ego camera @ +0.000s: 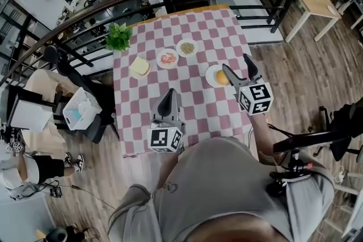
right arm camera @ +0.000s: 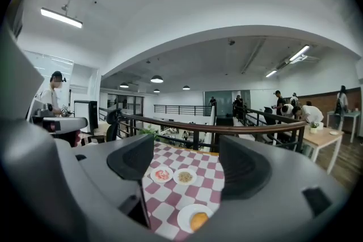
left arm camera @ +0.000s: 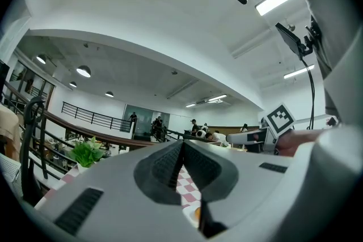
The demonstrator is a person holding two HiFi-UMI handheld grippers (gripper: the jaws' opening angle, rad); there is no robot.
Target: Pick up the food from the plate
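Fingers of the right gripper [ego camera: 234,62] gape wide apart with nothing between them, hovering over the bench's 3 o'clock edge. The left gripper [ego camera: 169,94] has its fingers pressed together, empty, near 6 o'clock. The pink-checked bench [ego camera: 198,31] carries a leafy plant [ego camera: 118,37] at its 10 o'clock corner. Three plates arc across the middle: pale slice [ego camera: 139,67], red slices [ego camera: 167,58], brown grains [ego camera: 186,47]. The round orange food [ego camera: 222,77] lies on its plate [ego camera: 211,73] at 3 o'clock, under the right fingers, untouched.
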